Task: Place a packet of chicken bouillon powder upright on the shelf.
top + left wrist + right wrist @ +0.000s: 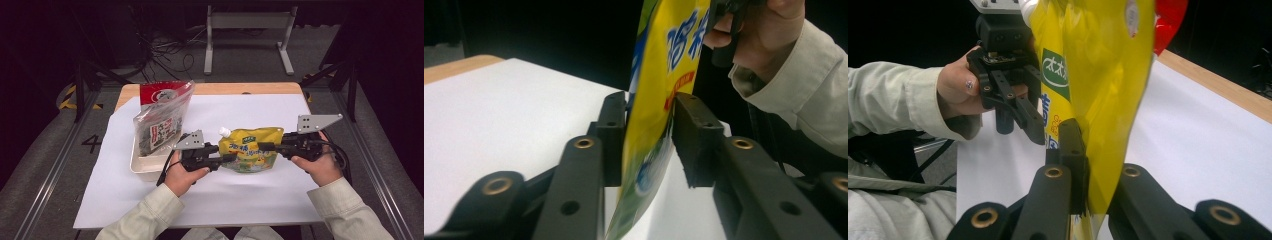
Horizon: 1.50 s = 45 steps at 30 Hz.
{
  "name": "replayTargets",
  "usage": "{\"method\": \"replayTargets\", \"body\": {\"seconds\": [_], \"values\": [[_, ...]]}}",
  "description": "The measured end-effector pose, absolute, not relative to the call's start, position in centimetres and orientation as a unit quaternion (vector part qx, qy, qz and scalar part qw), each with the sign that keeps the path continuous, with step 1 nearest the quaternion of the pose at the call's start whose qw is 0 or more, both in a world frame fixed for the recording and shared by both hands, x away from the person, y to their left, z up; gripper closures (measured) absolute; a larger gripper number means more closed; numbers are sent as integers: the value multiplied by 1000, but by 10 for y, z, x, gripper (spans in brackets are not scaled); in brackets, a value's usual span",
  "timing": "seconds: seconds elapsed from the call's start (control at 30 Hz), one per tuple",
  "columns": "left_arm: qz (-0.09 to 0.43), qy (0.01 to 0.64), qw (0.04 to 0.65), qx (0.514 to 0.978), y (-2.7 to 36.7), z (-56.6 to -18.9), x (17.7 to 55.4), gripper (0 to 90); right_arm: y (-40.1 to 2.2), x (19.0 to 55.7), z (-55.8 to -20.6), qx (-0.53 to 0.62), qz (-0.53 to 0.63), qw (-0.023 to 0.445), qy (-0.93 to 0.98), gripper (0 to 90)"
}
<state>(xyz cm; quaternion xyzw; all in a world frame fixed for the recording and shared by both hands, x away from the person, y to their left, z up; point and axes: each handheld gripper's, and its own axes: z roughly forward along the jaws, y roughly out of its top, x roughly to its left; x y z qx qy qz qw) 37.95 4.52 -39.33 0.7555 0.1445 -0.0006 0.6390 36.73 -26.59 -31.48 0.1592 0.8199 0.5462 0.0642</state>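
A yellow spouted pouch (250, 147) with a white cap hangs between the two grippers over the middle of the white sheet. My left gripper (231, 158) has the pouch's lower left edge. In the left gripper view the pouch (659, 65) runs between the jaws of that gripper (649, 100), flat against one and touching the other near its tip. My right gripper (261, 146) holds the pouch's right side. In the right gripper view its jaws (1088, 135) are shut on the pouch (1098, 75), which hides the far jaw.
A white tray (137, 167) stands left of the left hand, and a clear bag with a red top (162, 117) leans upright in it. A white sheet (200, 200) covers most of the wooden table (225, 89). Cables and a metal frame lie on the floor beyond.
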Motion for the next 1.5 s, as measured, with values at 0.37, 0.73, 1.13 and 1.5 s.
{"method": "replayTargets", "body": {"seconds": [0.37, 0.73, 1.13, 1.5], "values": [[13, 144, 642, 753, 60, -382, 374, 701, -248, 373, -309, 141, 567, 52, 810, 889], [38, 167, 622, 764, 85, -366, 365, 876, -222, 382, -306, 124, 581, 44, 803, 813], [63, 227, 606, 760, 121, -350, 362, 882, -233, 382, -299, 146, 592, 72, 789, 695], [101, 262, 619, 733, 159, -330, 354, 881, -251, 385, -303, 171, 587, 86, 787, 680]]}}
